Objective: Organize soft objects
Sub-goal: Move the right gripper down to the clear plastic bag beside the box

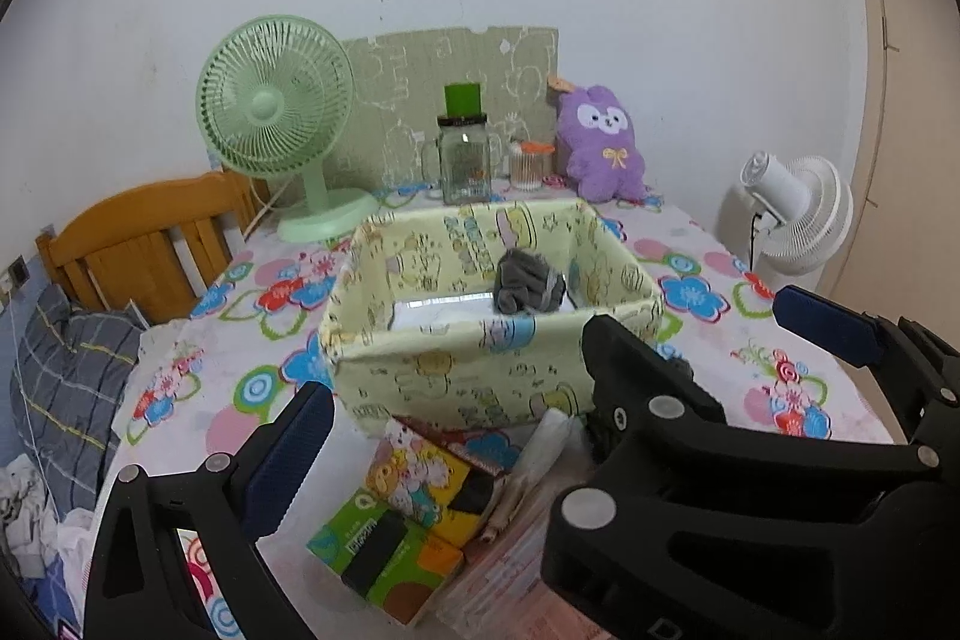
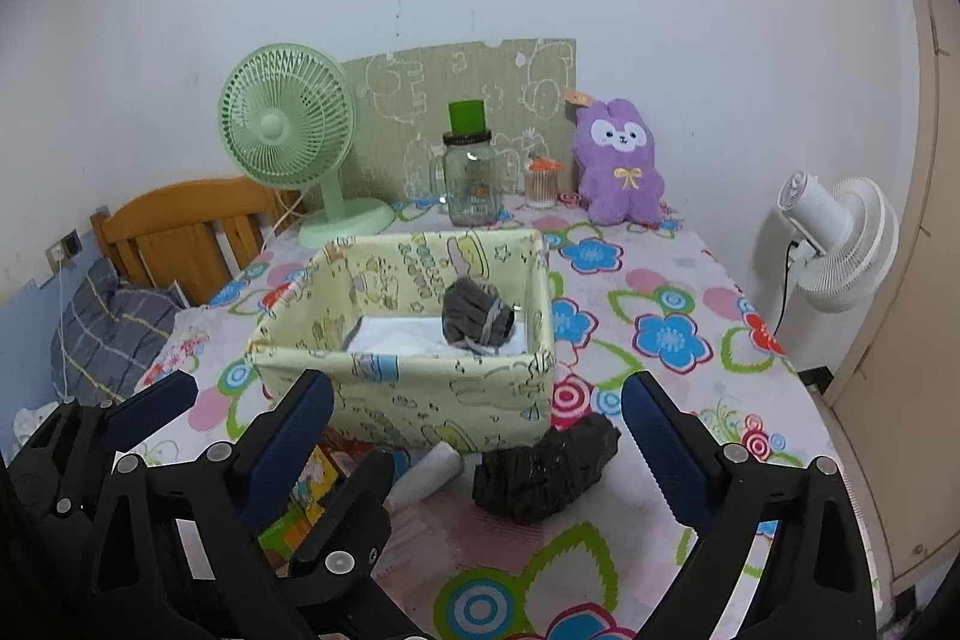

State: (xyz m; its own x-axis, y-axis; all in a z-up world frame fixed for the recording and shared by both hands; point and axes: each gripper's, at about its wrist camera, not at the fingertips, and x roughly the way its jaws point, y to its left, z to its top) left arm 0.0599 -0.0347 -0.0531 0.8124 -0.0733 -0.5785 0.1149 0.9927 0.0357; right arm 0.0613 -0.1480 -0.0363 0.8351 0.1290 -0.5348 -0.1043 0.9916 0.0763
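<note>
A pale yellow fabric box (image 1: 456, 376) (image 2: 420, 388) stands mid-table. A grey rolled sock bundle (image 1: 528, 286) (image 2: 477, 319) lies inside it on something white. A dark rolled cloth (image 2: 546, 472) lies on the table before the box's right corner, with a white roll (image 2: 429, 472) beside it. A purple plush toy (image 1: 603, 142) (image 2: 621, 166) sits at the back. My left gripper (image 1: 456, 454) is open and empty, just before the box. My right gripper (image 2: 480, 460) is open and empty, its fingers either side of the dark cloth, a little short of it.
A green fan (image 1: 276, 124), glass jar (image 1: 465, 160) and cotton-swab cup (image 1: 531, 166) stand at the back. Small colourful cartons (image 1: 408, 526) lie before the box. A white fan (image 1: 798, 214) stands off the table's right; a wooden bed frame (image 1: 150, 244) lies left.
</note>
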